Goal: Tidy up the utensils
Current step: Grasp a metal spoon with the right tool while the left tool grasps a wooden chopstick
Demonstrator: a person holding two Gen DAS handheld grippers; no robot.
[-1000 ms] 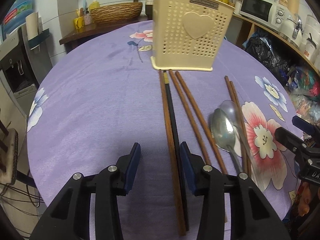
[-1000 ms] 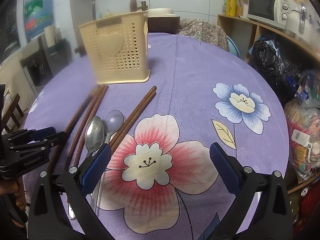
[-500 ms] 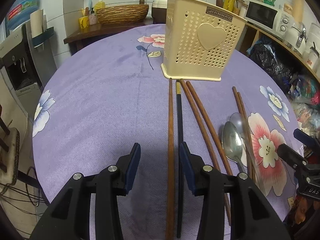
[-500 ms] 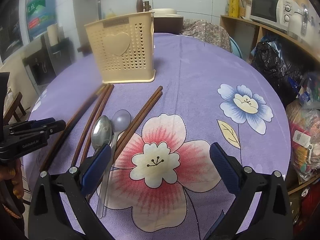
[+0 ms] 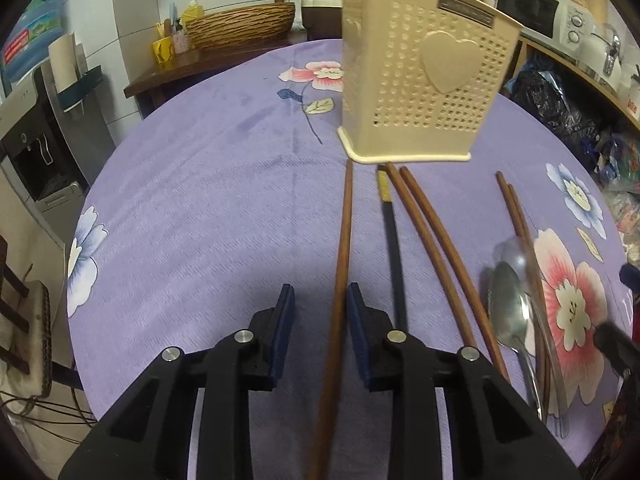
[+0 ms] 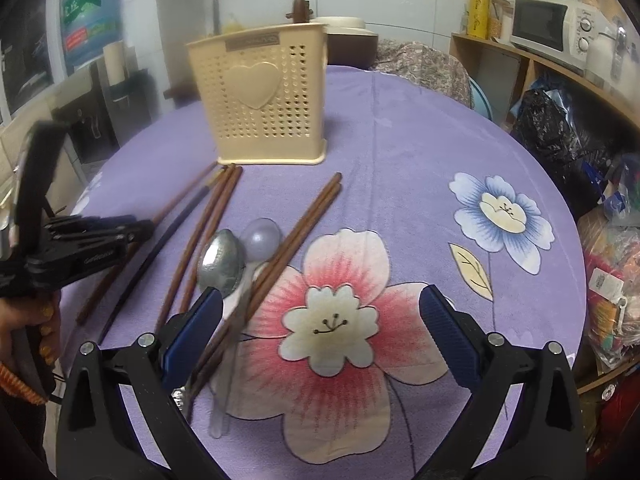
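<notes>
On the purple flowered tablecloth stands a cream perforated utensil holder (image 5: 424,80) (image 6: 264,100). In front of it lie several chopsticks. One brown chopstick (image 5: 345,232) runs between the fingers of my left gripper (image 5: 320,304); its jaws are closing, with a gap still showing beside the stick. To the right lie a dark chopstick (image 5: 392,240), a brown pair (image 5: 432,240), another pair (image 5: 516,212) and two spoons (image 5: 508,304) (image 6: 222,260). My right gripper (image 6: 320,320) stands wide open over the pink flower, its left finger above the spoon handles.
A wicker basket (image 5: 240,24) sits on a wooden side table beyond the round table. Shelves with a microwave (image 6: 548,24) and black bags (image 6: 548,120) line the right side. A water dispenser (image 5: 24,140) stands at the left.
My left gripper has shifted sideways, so the single brown chopstick now lies between its fingers, and its jaws have narrowed. The right gripper has hardly moved.
</notes>
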